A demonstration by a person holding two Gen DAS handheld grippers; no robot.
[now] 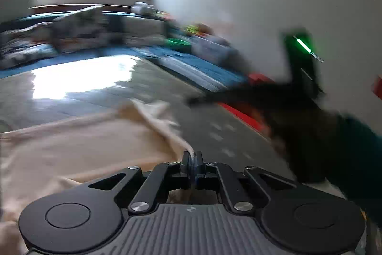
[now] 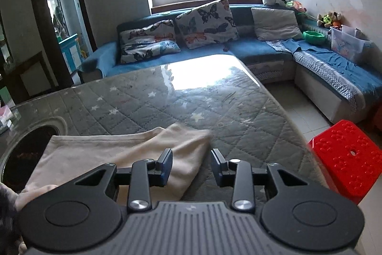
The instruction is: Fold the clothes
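Observation:
A beige garment lies on the grey quilted table cover, its right edge folded into a rounded corner. My right gripper is open and empty, hovering just above that right edge. In the blurred left wrist view my left gripper is shut on a pinched fold of the beige garment, which stretches away to the left. The other gripper, dark with a green light, shows blurred at the right.
A blue corner sofa with butterfly cushions stands behind the table. A red plastic stool sits on the floor to the right. A round dark opening is in the table at the left.

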